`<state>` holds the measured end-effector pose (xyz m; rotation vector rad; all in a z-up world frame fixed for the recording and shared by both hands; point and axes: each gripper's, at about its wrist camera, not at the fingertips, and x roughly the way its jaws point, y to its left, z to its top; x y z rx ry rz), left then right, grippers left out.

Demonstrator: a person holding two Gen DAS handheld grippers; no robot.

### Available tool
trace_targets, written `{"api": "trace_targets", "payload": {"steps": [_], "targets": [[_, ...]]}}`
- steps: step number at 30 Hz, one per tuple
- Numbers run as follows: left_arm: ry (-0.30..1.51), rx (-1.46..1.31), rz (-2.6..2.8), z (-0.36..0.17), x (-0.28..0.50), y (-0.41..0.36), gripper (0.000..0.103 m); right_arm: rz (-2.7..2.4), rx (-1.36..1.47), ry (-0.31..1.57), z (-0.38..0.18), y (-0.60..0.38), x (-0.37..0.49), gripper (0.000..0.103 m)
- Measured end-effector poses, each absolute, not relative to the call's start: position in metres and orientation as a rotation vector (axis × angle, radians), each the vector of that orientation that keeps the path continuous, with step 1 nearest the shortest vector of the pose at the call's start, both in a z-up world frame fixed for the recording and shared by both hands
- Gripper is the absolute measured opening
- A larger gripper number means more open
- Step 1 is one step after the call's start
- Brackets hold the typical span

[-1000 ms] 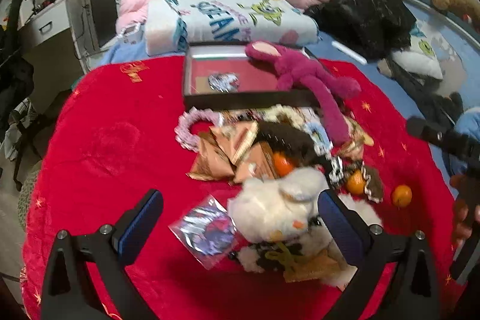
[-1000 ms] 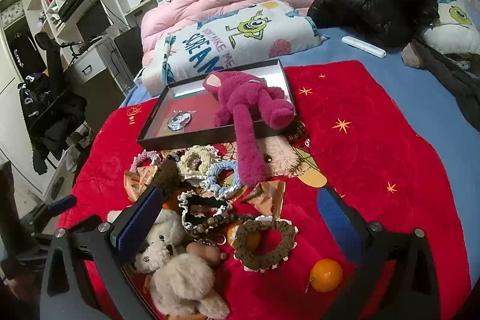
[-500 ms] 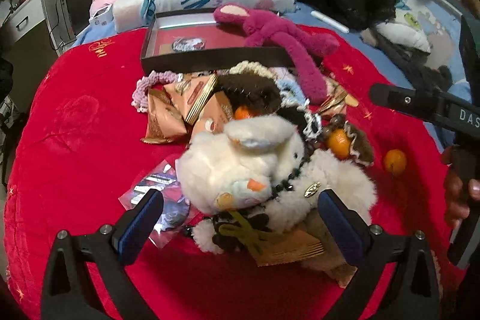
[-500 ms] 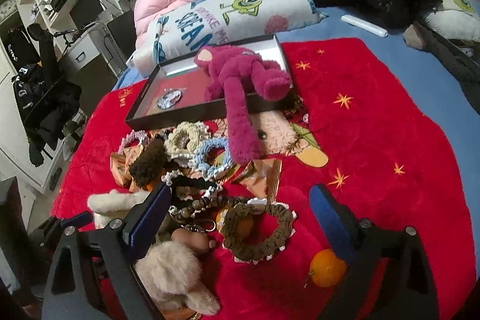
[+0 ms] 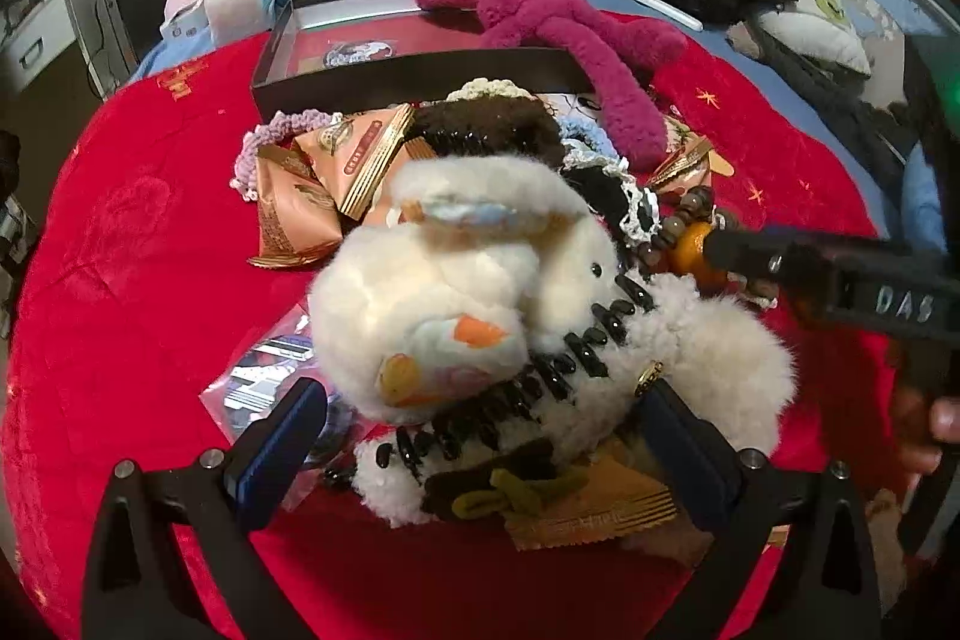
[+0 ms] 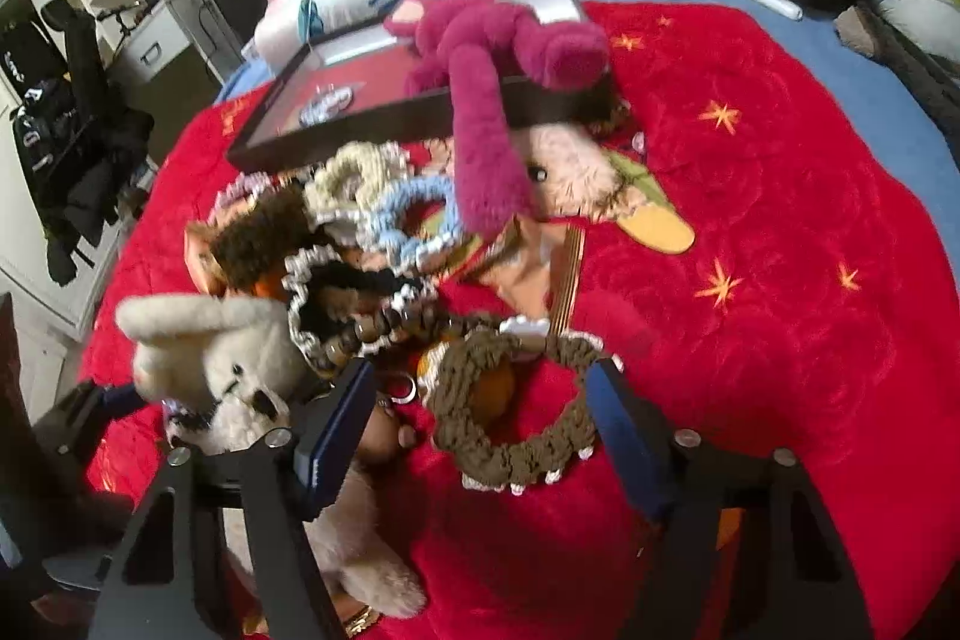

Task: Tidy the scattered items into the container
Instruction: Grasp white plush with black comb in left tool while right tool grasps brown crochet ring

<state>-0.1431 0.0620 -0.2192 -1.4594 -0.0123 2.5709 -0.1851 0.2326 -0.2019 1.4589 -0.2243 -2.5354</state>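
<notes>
We see a red cloth (image 6: 750, 196) spread on a bed. Little is tidied: the dark box (image 6: 384, 124) in the upper middle of the frame holds one small packet and the pink plush (image 6: 480, 112), which hangs half out, long axis running down toward us. Snack packets (image 5: 336, 172), scrunchies and oranges remain heaped below it. Our left claw (image 5: 480, 436) stands wide open around a white plush (image 5: 480, 304) at frame centre, gripping nothing; its body runs lower right, head upper left. Our right claw (image 6: 480, 424) is closing around a flat brown scrunchie (image 6: 510, 400), pads not yet pressing.
</notes>
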Motion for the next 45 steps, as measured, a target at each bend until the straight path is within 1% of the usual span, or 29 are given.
{"api": "trace_targets", "payload": {"steps": [2,4,6,7,9,11,13,16,18,22,25,26,28,29,30,32,34,38,45], "targets": [[-0.062,-1.489,2.545,-0.222,-0.147,0.058,0.103,-2.517,1.482,-0.228,-0.208,0.232,-0.186,0.068],[-0.075,-1.498,2.537,-0.223,-0.149,0.057,0.103,-2.511,1.496,-0.221,-0.213,0.232,-0.186,0.064],[-0.046,-1.507,2.553,-0.225,-0.15,0.057,0.103,-2.504,1.498,-0.218,-0.217,0.232,-0.187,0.051],[-0.023,-1.512,2.557,-0.228,-0.151,0.058,0.103,-2.5,1.504,-0.221,-0.219,0.232,-0.187,0.049],[0.004,-1.506,2.564,-0.229,-0.151,0.06,0.103,-2.475,1.502,-0.25,-0.222,0.232,-0.188,0.042],[0.0,-1.501,2.568,-0.229,-0.15,0.06,0.103,-2.461,1.505,-0.264,-0.224,0.231,-0.188,0.037],[-0.008,-1.499,2.564,-0.229,-0.15,0.06,0.102,-2.459,1.507,-0.243,-0.225,0.229,-0.188,0.037],[-0.038,-1.498,2.533,-0.227,-0.149,0.061,0.089,-2.463,1.505,-0.232,-0.223,0.227,-0.188,0.036],[-0.03,-1.507,2.524,-0.226,-0.149,0.064,0.085,-2.465,1.503,-0.242,-0.223,0.228,-0.187,0.036],[-0.017,-1.493,2.525,-0.222,-0.147,0.064,0.078,-2.48,1.49,-0.297,-0.22,0.232,-0.188,0.035],[-0.012,-1.486,2.53,-0.22,-0.146,0.061,0.066,-2.481,1.483,-0.36,-0.216,0.238,-0.189,0.034],[0.0,-1.484,2.532,-0.219,-0.145,0.062,0.065,-2.483,1.479,-0.377,-0.214,0.24,-0.19,0.033],[0.014,-1.482,2.533,-0.217,-0.144,0.064,0.063,-2.489,1.471,-0.401,-0.21,0.243,-0.19,0.031],[0.016,-1.48,2.533,-0.217,-0.144,0.063,0.061,-2.498,1.461,-0.408,-0.207,0.244,-0.19,0.018],[0.018,-1.479,2.532,-0.217,-0.142,0.063,0.057,-2.511,1.45,-0.415,-0.204,0.246,-0.19,0.015],[0.013,-1.48,2.534,-0.215,-0.142,0.062,0.052,-2.525,1.429,-0.433,-0.199,0.248,-0.19,0.015],[0.016,-1.477,2.534,-0.213,-0.141,0.063,0.051,-2.534,1.421,-0.413,-0.196,0.247,-0.189,0.015],[0.006,-1.456,2.538,-0.206,-0.136,0.061,0.045,-2.528,1.405,-0.436,-0.192,0.251,-0.187,0.014],[0.016,-1.426,2.546,-0.194,-0.129,0.061,0.044,-2.541,1.356,-0.434,-0.179,0.25,-0.184,0.014]]}}
